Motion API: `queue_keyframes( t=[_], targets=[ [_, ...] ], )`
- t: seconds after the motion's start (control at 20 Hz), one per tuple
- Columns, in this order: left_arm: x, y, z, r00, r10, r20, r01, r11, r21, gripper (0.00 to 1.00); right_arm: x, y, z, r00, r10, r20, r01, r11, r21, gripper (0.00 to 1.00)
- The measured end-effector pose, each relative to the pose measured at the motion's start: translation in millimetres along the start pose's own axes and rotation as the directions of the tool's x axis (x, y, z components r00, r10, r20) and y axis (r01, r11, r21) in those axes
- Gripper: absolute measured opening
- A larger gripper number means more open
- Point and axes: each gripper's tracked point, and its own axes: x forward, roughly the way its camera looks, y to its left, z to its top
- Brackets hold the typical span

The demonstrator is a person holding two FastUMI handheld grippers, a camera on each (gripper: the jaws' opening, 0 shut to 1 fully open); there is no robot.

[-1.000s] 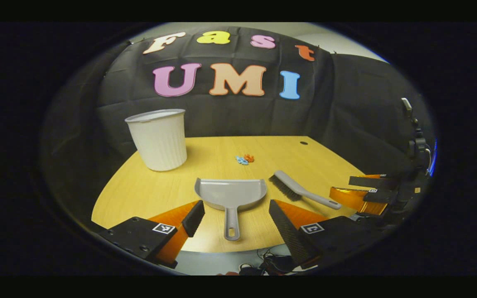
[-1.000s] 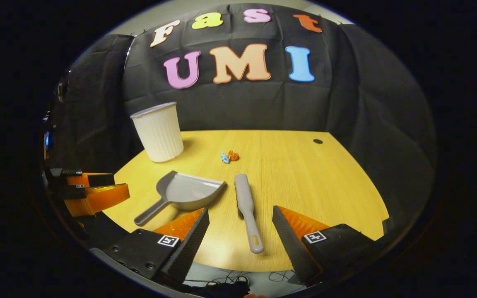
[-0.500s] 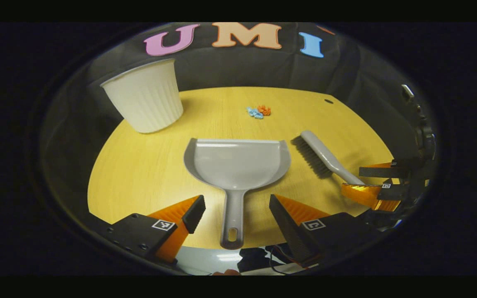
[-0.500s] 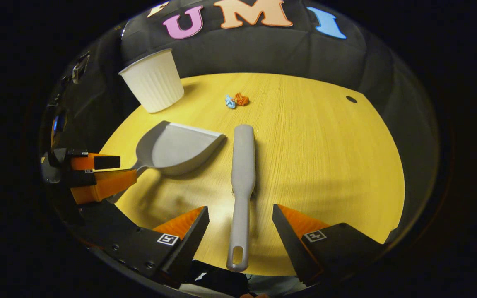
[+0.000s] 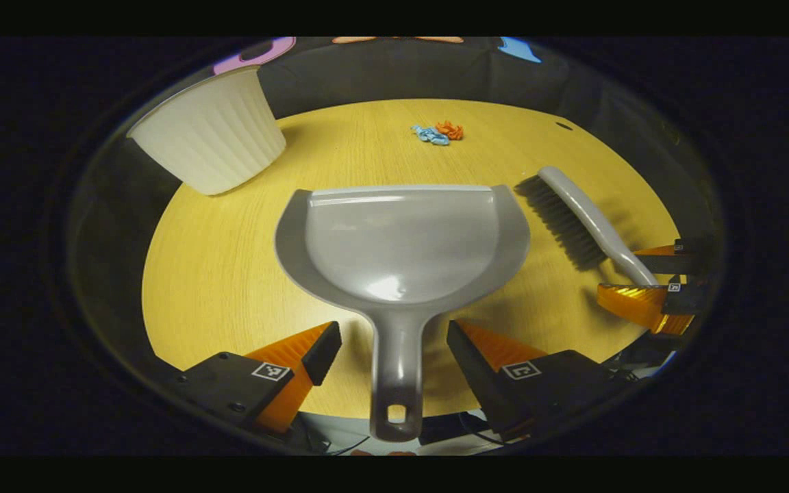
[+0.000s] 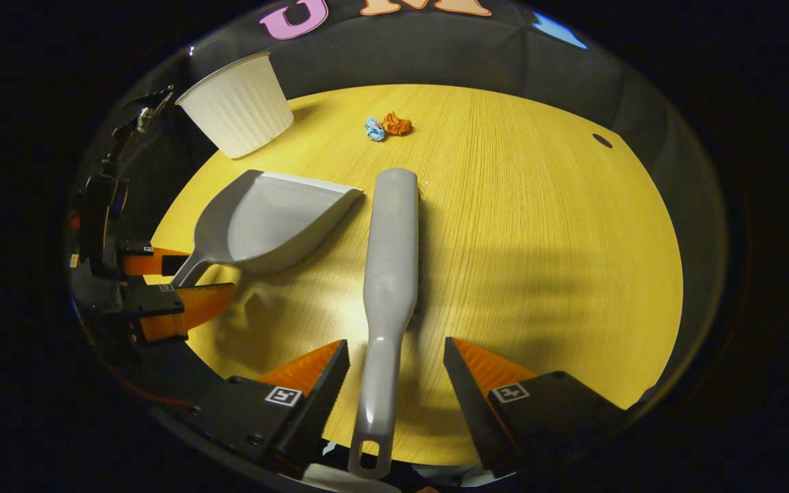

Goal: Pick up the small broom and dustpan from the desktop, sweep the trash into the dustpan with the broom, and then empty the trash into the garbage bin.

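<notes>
Dustpan [image 5: 401, 239] lay flat on the wooden desktop [image 5: 216, 274], filling the centre of the left gripper view, mouth toward the top of the frame, handle running down to the lower edge. Handle passed between the two fingers of the left gripper [image 5: 393, 342]; jaws stood spread wide, a clear gap on each side of the handle, neither finger touching it.

In the right gripper view the same dustpan [image 6: 264, 219] sat left of centre, its handle reaching toward the left gripper [image 6: 168, 281] at the left edge of the frame.

Small broom [image 6: 387, 274] lay along the middle of the right gripper view, bristles down, head toward the top, handle ending at the bottom edge. Handle ran between the fingers of the right gripper [image 6: 394, 370]; jaws spread apart, gaps either side, no contact seen. In the left gripper view the broom [image 5: 572, 216] lay at the right, just beside the dustpan, with the right gripper [image 5: 648, 281] at its handle end.

Trash [image 5: 437, 132], a blue scrap and an orange scrap touching, sat at upper centre of the desktop, well apart from both tools; same pair seen upper centre in the right gripper view [image 6: 387, 127].

White ribbed garbage bin [image 5: 209, 137] stood at the upper left of the desktop; likewise upper left in the right gripper view [image 6: 237, 106].
</notes>
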Motion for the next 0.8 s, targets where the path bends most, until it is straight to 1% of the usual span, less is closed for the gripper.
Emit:
queue_keyframes(
  t=[0.05,0.1,0.15,0.2,0.25,0.3,0.35,0.4,0.45,0.5,0.6,0.65,0.7,0.8],
  targets=[
    [4,1,-1,1.000,0.005,-0.010,-0.005,1.000,0.005,0.91,4,0,-2,1.000,0.002,-0.015,-0.001,1.000,0.007,0.72],
    [7,0,-4,1.000,0.004,-0.025,-0.004,1.000,0.006,0.82,9,0,-3,1.000,0.004,-0.020,-0.003,1.000,0.019,0.63],
    [7,-4,-8,0.999,-0.007,-0.047,0.007,1.000,-0.001,0.60,9,0,-4,0.999,0.003,-0.032,-0.003,1.000,0.026,0.43],
    [8,-6,-5,0.999,-0.018,-0.040,0.018,1.000,-0.004,0.57,13,2,-2,1.000,0.019,-0.024,-0.019,0.999,0.032,0.36],
    [10,-3,-7,0.999,-0.008,-0.053,0.008,1.000,-0.003,0.34,12,2,-3,0.999,0.026,-0.046,-0.025,0.999,0.038,0.29],
    [7,-4,-9,0.998,-0.007,-0.064,0.007,1.000,-0.003,0.33,6,2,-2,0.998,0.039,-0.054,-0.038,0.999,0.036,0.26],
    [7,-4,-10,0.997,-0.012,-0.074,0.012,1.000,-0.001,0.33,8,4,-2,0.997,0.053,-0.063,-0.051,0.998,0.033,0.25],
    [5,-5,-8,0.998,-0.017,-0.068,0.018,1.000,0.002,0.30,9,4,-2,0.995,0.066,-0.069,-0.064,0.998,0.030,0.25],
    [5,-5,-7,0.998,-0.024,-0.060,0.024,1.000,0.005,0.31,8,3,-1,0.995,0.076,-0.067,-0.075,0.997,0.024,0.24],
    [6,-5,-7,0.998,-0.030,-0.052,0.030,0.999,0.009,0.28,10,2,0,0.994,0.085,-0.062,-0.084,0.996,0.011,0.24],
    [5,-4,-5,0.999,-0.031,-0.035,0.032,0.999,0.034,0.29,6,-2,1,0.995,0.091,-0.050,-0.091,0.996,-0.008,0.23],
    [3,-3,0,0.999,-0.029,-0.022,0.030,0.999,0.043,0.27,2,-3,3,0.994,0.100,-0.033,-0.100,0.995,-0.010,0.19],
    [0,-2,4,1.000,-0.024,-0.011,0.025,0.998,0.050,0.28,-3,-4,10,0.994,0.111,-0.006,-0.111,0.994,-0.008,0.22],
    [-11,7,15,1.000,-0.002,0.004,0.002,0.997,0.077,0.29,-19,-11,30,0.990,0.131,0.050,-0.131,0.991,-0.002,0.22]
  ],
)
